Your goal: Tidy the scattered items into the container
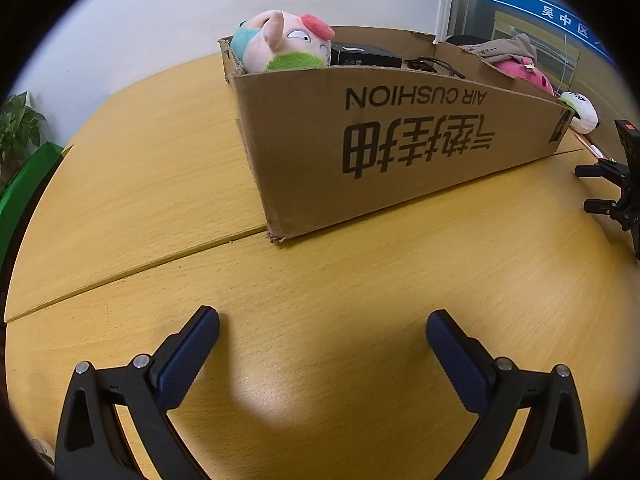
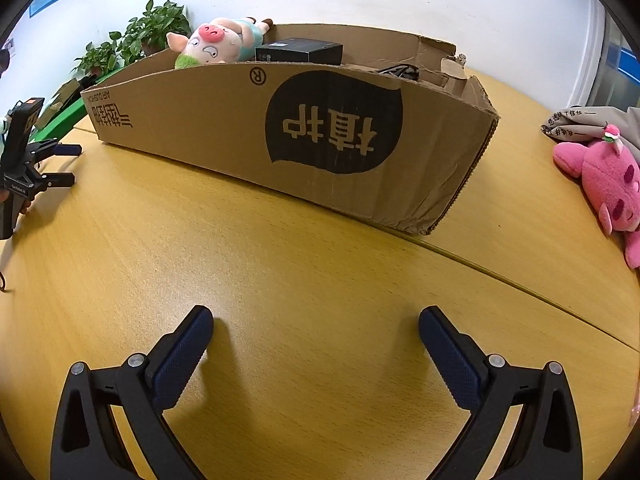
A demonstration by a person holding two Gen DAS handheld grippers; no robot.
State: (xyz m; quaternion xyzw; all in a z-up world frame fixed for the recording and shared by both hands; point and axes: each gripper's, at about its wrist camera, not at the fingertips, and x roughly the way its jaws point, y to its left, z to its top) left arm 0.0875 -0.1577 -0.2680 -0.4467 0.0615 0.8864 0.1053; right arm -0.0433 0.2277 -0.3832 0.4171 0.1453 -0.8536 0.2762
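**Right wrist view: cardboard box part-filled, pink plush and cloth outside it**

The cardboard box (image 2: pixel 288 128) sits on the wooden bench (image 2: pixel 304 280), its long printed side facing both cameras. Inside it, at the far left end, a pig plush (image 2: pixel 216 46) pokes above the rim, with a black box (image 2: pixel 300 52) just beside it and a tangle of black cable (image 2: pixel 400 70) further right. Outside the box, off its right end, a pink plush (image 2: pixel 604 184) lies on the bench, touching a grey printed cloth (image 2: pixel 584 124) behind it. In the left wrist view a small white plush (image 1: pixel 580 110) lies beyond the box's right corner.

The right hand-held gripper (image 2: pixel 316 356) hangs over bare bench in front of the box, jaws spread wide and empty. The left hand-held gripper (image 1: pixel 322 360) is likewise released, nothing between its blue pads (image 1: pixel 188 360), and tilts down at bare bench. Potted plants (image 2: pixel 140 36) stand against the white wall behind.
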